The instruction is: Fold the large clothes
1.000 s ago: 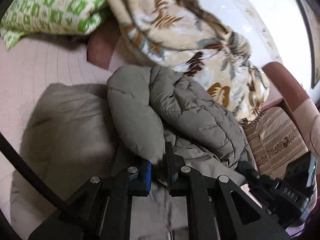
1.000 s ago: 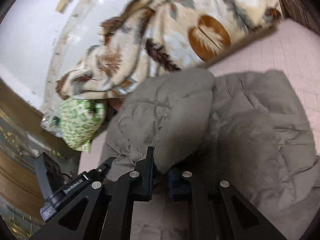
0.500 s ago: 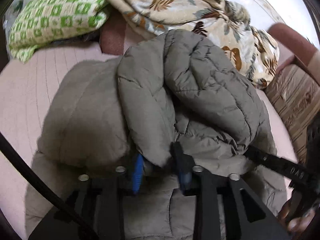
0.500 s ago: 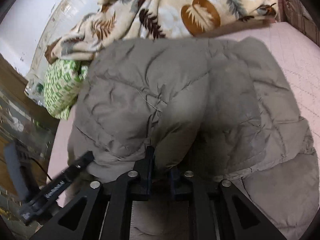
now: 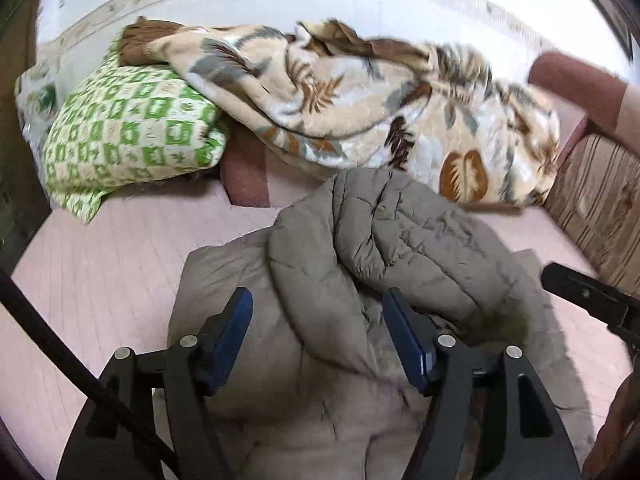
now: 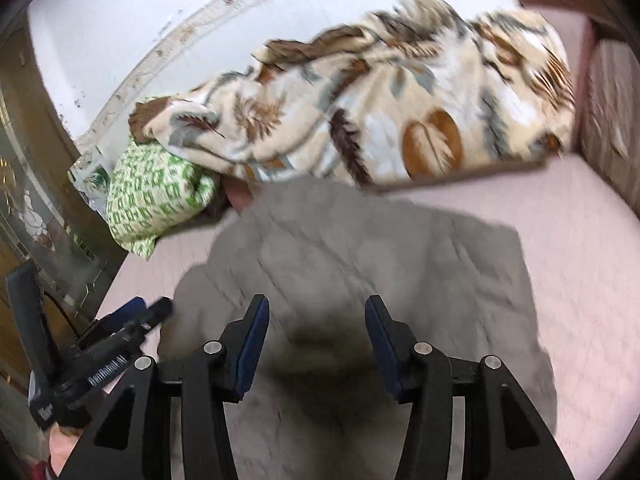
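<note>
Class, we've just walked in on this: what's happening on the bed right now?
A person is folding a grey puffer jacket on a pink bed, working handheld tongs in each hand. Both the left tongs and the right tongs are open above the jacket, gripping nothing. The jacket lies doubled over itself, in front of a leaf-print blanket and a green checked pillow.

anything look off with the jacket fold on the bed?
The grey puffer jacket is not folded flat: the doubled-over part sits bunched and puffed up on the layer below, skewed to one side. Both the left gripper and right gripper are open above it. No damage shows.
</note>
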Demonstrator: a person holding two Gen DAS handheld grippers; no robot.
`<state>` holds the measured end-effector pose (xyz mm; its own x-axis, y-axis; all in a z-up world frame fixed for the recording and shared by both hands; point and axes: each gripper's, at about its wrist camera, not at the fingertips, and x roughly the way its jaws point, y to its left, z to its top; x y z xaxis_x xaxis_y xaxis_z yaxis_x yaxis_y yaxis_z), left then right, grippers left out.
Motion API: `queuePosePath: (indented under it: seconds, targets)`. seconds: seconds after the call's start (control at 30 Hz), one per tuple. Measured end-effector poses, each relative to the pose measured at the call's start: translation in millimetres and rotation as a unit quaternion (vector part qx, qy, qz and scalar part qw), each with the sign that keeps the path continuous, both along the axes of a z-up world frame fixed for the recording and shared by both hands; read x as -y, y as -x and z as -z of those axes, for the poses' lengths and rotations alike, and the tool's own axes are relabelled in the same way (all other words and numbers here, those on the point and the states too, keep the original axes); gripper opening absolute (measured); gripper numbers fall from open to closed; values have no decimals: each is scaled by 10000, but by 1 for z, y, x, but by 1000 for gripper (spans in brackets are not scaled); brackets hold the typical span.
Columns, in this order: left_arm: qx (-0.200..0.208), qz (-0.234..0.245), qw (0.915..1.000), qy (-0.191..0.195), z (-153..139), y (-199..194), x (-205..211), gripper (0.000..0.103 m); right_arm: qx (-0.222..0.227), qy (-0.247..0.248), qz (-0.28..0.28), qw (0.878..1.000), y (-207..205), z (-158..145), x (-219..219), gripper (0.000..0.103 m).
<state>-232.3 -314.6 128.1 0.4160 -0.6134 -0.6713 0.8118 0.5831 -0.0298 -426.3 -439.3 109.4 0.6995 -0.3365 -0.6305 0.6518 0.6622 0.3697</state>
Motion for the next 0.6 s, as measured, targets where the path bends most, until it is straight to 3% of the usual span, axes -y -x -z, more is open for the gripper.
queuePosePath:
  seconds: [0.1,0.23,0.33,0.4,0.53,0.6]
  targets:
    - [-126,-8,9997,-198,21,-7,22,67,-139,257,-125,9995,-34,6,7,55]
    - [-452,-101,9957,-799,68,-16,36,67,-892,388,-181,9951,-71,39,15,56]
    - [-430,-122,9953,-859,88,-17,35,69,-1439,-44,-253,9893,-84,81,26,56]
    - [-274,-72,9940,-1054,90,-13,41,70,-1506,-332,-272,9877,-84,106,34,57]
    - [-348,-66,9958,-849,71,-11,26,70,-1516,-337,-325,9873,-80,96,35,57]
    - [-298,-73,9974,-657,59,-3,7,70,-1092,-252,-435,9928,-62,73,23,57]
